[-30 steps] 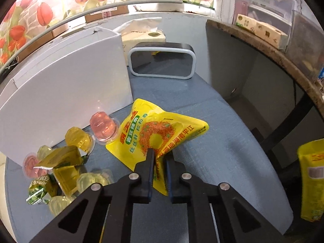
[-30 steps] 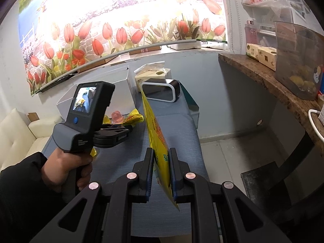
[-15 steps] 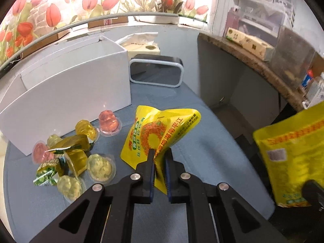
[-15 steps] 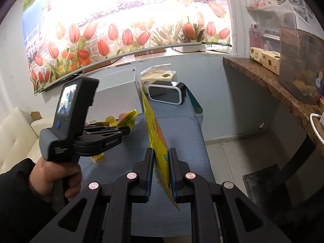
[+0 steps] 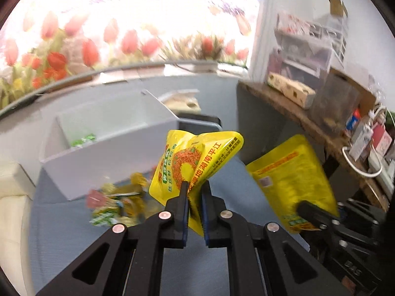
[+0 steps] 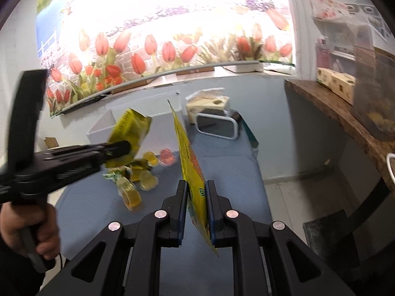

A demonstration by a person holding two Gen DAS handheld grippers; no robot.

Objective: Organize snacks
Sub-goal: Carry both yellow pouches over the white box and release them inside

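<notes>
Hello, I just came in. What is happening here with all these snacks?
A person is sorting snacks with two handheld grippers. The left gripper is shut on a folded yellow pouch, held in the air in front of the white box. The right gripper is shut on a flat yellow pouch, also off the table. Jelly cups and small packets lie loose on the blue table beside the box.

Two yellow snack bags (image 5: 195, 162) (image 5: 291, 180); one white bin (image 5: 111, 148); two tools (image 5: 195, 197) (image 6: 195, 194).

I note a tulip mural (image 6: 158, 49), a tissue box (image 6: 207, 103) behind a black-and-white case (image 6: 217, 125), and a cluttered wooden shelf (image 5: 296, 113).
</notes>
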